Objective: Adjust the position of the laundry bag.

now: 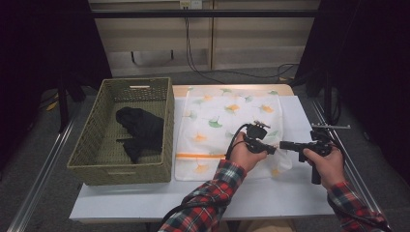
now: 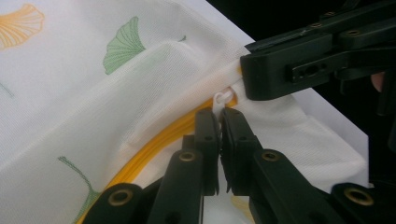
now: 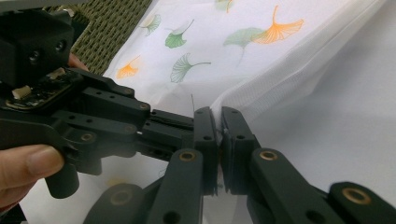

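Note:
A white mesh laundry bag (image 1: 227, 121) printed with green and orange leaves lies flat on the white table (image 1: 270, 193). An orange zipper (image 1: 200, 155) runs along its near end. Both grippers meet at the bag's near right corner. My left gripper (image 1: 272, 150) is shut on the small white zipper pull (image 2: 223, 96), at the end of the zipper (image 2: 154, 147), seen close in the left gripper view (image 2: 219, 114). My right gripper (image 1: 282, 144) is shut on the bag's edge fabric just beside it (image 3: 219, 114), and appears opposite in the left gripper view (image 2: 247, 77).
A woven olive basket (image 1: 167, 125) stands on the table's left, touching the bag's left side, with a black garment (image 1: 140, 128) inside. Bare table lies in front of the bag and along its right side. Dark floor and cables lie beyond the far edge.

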Demonstrator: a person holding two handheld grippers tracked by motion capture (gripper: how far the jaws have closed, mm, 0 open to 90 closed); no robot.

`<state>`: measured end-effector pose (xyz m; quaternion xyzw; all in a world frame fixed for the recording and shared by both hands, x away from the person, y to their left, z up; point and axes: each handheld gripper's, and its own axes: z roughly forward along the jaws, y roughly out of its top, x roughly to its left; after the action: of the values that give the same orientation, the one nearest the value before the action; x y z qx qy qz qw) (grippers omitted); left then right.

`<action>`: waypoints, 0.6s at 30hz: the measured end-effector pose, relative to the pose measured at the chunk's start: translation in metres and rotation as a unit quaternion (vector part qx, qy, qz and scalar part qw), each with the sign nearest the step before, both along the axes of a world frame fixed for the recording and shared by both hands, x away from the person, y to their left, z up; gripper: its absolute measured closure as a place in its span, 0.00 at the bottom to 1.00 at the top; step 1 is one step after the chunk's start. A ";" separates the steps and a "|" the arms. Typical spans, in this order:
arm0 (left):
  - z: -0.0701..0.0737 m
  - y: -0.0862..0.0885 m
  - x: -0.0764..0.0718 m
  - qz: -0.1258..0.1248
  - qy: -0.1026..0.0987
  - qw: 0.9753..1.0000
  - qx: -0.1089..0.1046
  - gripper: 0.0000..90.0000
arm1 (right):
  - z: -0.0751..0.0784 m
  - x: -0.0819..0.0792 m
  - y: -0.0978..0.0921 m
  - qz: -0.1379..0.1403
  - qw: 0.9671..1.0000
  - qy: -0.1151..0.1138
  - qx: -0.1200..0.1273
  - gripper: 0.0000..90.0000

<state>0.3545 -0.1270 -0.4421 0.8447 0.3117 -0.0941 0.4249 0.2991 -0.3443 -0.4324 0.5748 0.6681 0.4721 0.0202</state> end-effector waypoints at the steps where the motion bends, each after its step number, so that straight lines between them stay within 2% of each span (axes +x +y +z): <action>1: 0.001 0.001 0.000 0.001 -0.001 1.000 0.002 0.96 | 0.000 0.000 0.000 0.001 1.000 0.001 0.000 0.96; 3: 0.003 0.001 -0.001 -0.001 -0.003 1.000 0.002 0.96 | 0.000 0.000 0.000 0.001 1.000 0.000 0.004 0.96; 4: 0.004 0.002 -0.002 -0.001 0.000 1.000 0.002 1.00 | 0.001 0.000 0.000 0.000 1.000 -0.002 0.004 0.96; 5: 0.005 0.001 -0.002 -0.001 -0.002 1.000 0.012 1.00 | 0.001 -0.001 0.001 -0.002 1.000 -0.001 0.002 0.96; 8: 0.007 0.000 -0.003 0.004 0.004 1.000 0.014 1.00 | 0.002 -0.001 0.002 0.001 1.000 -0.001 -0.001 0.96; 10: 0.007 0.001 -0.002 0.006 0.009 1.000 0.004 1.00 | 0.003 -0.001 0.001 -0.001 1.000 -0.001 0.002 0.96; 12: 0.006 0.001 -0.003 0.005 0.005 1.000 0.006 1.00 | 0.003 -0.001 0.001 0.001 1.000 0.000 0.003 0.96; 16: 0.005 0.001 -0.003 0.015 0.018 1.000 0.006 1.00 | 0.001 -0.001 0.002 0.003 1.000 0.002 -0.001 0.96; 17: 0.006 0.003 -0.002 0.008 0.016 1.000 0.011 1.00 | 0.001 -0.001 0.002 0.005 1.000 0.004 0.000 0.96; 18: 0.006 0.002 -0.002 0.012 0.017 1.000 0.009 1.00 | 0.001 -0.001 0.002 0.005 1.000 0.002 0.001 0.96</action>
<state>0.3521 -0.1248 -0.4357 0.8429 0.3297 -0.1006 0.4132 0.2982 -0.3426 -0.4312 0.5728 0.6701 0.4717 0.0158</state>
